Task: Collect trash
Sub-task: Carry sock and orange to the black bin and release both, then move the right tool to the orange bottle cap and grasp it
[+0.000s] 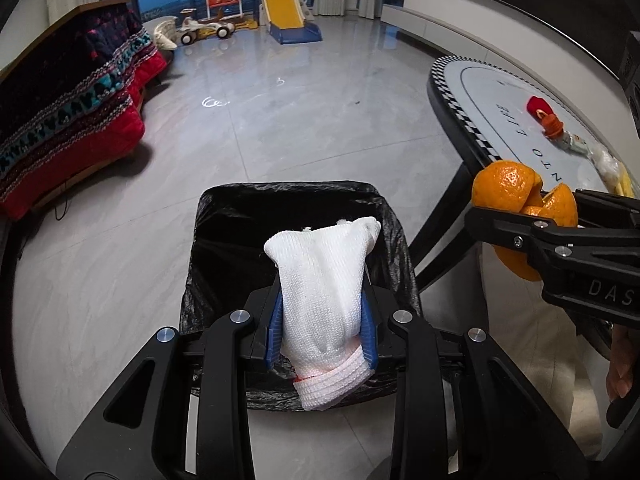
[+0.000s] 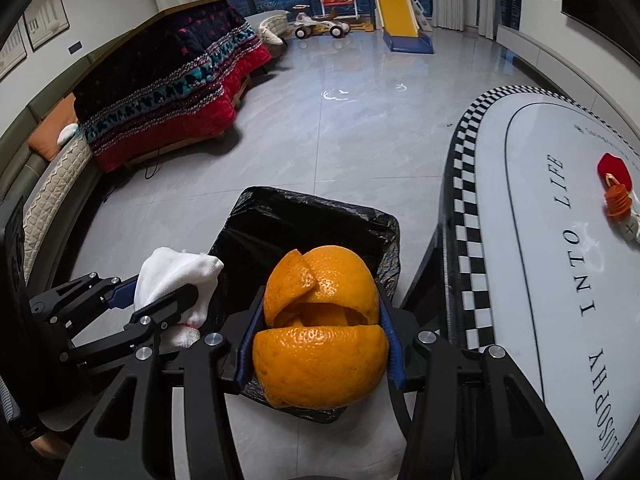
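My left gripper [image 1: 322, 320] is shut on a white knitted glove [image 1: 324, 292] with a pink cuff, held above the bin [image 1: 224, 232] lined with a black bag. My right gripper [image 2: 320, 332] is shut on a hollow orange peel [image 2: 320, 328], also above the bin [image 2: 304, 216]. In the left wrist view the right gripper [image 1: 520, 220] with the orange peel [image 1: 504, 188] comes in from the right, beside the bin. In the right wrist view the left gripper [image 2: 160, 296] with the glove [image 2: 176, 276] sits at the lower left of the bin.
An oval table [image 2: 520, 240] with a checkered rim stands right of the bin, bearing a red item [image 2: 614, 170], an orange bottle cap [image 2: 616, 200] and wrappers [image 1: 600, 156]. A sofa with a red patterned blanket [image 1: 72, 120] is at left. Toys and a slide [image 1: 284, 12] stand at the far window.
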Action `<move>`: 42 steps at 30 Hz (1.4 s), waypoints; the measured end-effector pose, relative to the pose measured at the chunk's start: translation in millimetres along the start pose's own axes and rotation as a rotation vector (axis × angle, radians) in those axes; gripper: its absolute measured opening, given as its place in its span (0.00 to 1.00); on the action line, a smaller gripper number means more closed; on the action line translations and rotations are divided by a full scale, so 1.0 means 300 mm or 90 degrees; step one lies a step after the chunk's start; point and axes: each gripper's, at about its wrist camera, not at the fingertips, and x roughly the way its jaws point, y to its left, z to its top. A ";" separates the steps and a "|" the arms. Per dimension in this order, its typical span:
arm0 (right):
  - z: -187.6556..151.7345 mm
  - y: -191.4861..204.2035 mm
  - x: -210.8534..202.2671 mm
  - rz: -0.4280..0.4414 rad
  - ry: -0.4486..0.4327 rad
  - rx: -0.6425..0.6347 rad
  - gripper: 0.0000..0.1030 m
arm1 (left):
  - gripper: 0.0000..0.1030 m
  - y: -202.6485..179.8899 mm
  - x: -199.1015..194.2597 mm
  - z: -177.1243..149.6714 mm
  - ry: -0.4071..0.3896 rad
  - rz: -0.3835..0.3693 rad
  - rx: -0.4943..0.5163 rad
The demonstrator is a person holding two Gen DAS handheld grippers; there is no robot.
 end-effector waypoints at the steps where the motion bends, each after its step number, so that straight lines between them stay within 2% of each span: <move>1: 0.000 0.013 0.009 0.002 0.005 -0.003 0.50 | 0.30 0.017 0.001 -0.003 0.001 0.002 -0.007; 2: 0.003 0.023 0.021 0.004 0.011 -0.008 0.50 | 0.31 0.026 0.004 -0.006 0.002 0.006 -0.013; 3: 0.006 0.033 0.032 0.007 0.018 -0.013 0.51 | 0.38 0.035 0.010 -0.007 0.006 0.007 -0.018; 4: 0.008 0.043 0.041 0.010 0.027 -0.018 0.54 | 0.64 0.044 0.016 -0.011 0.013 0.010 -0.020; 6: 0.010 0.059 0.042 -0.001 0.024 -0.022 0.61 | 0.94 0.055 0.022 -0.019 0.014 0.031 -0.015; 9: 0.013 0.065 0.013 -0.018 -0.009 -0.029 0.68 | 0.94 0.048 0.018 -0.035 0.011 0.024 0.008; 21: 0.009 0.013 -0.029 -0.004 -0.022 0.002 0.68 | 0.94 0.024 -0.005 -0.027 0.002 0.019 0.022; 26: -0.008 -0.030 -0.065 -0.014 -0.032 0.010 0.68 | 0.94 -0.018 -0.011 0.005 -0.002 -0.005 0.025; 33: -0.008 -0.157 -0.133 -0.022 -0.050 0.048 0.68 | 0.94 -0.148 -0.010 0.073 -0.011 -0.027 0.070; 42: -0.020 -0.377 -0.206 -0.070 -0.070 0.114 0.68 | 0.94 -0.359 0.017 0.145 -0.007 -0.064 0.148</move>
